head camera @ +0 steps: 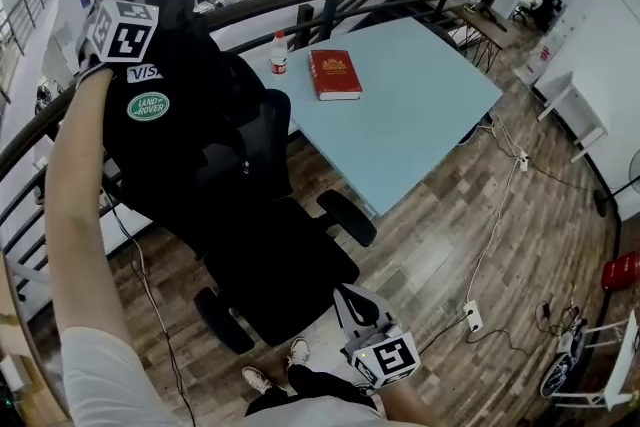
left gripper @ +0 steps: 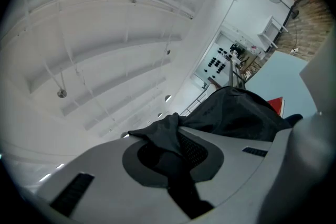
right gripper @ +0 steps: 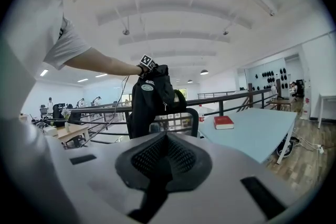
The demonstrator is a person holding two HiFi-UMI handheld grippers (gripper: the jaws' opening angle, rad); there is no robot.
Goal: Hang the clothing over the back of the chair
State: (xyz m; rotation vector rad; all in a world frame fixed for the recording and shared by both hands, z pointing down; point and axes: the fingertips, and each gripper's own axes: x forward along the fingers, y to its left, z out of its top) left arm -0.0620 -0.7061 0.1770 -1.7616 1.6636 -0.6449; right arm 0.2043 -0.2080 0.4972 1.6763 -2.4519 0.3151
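- The step in hand is carrying the clothing to the chair. The black jacket is held up in the air and is not yet draped over the backrest.
- The left gripper sits in the upper left of the head view. Its 2 jaws pinch a fold of the jacket's dark cloth, seemingly near the collar. The rest of the garment hangs below it, with 2 sewn patches facing the camera.
- The right gripper shows at the bottom centre of the head view, low and well apart from the jacket. Its jaws are pressed together with nothing between them.
- The black office chair fills the middle of the head view, with its seat toward the lower centre.
- In the right gripper view the jacket hangs left of centre, just beside the chair's backrest. Whether the cloth touches the backrest cannot be told.
- Behind the chair, in the upper middle of the head view, a pale blue table holds 1 red book and 1 bottle. Neither is in the way.
- The next move probably calls for bringing the pinched edge over the top of the backrest, high enough to clear it. The gripper would then lower so that cloth falls on both sides.
- The free right gripper could catch the hanging hem and spread it, since a lopsided drape may slide off once the pinch opens.
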